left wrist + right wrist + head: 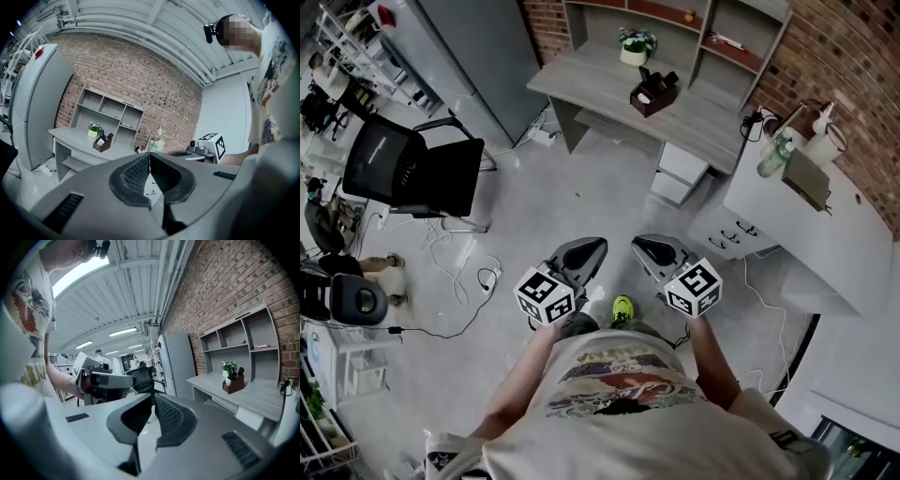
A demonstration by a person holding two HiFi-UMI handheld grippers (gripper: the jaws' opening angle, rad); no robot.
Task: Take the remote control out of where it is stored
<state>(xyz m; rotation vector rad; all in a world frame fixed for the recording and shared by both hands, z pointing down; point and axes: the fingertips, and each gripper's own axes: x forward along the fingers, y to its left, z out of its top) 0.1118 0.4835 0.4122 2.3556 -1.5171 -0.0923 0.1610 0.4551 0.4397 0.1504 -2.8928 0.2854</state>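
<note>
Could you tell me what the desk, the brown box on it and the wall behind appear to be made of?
The desk looks like matt grey wood-grain laminate: faint streaks run along its top. The brown box seems wood or leatherette, dull and dark; too small to settle. The wall is bare red-brown brick, with pale mortar joints showing.

No text, brand or number is legible in any view. The shirt (623, 380) print, at 6 o'clock in the head view, is too blurred to read.
</note>
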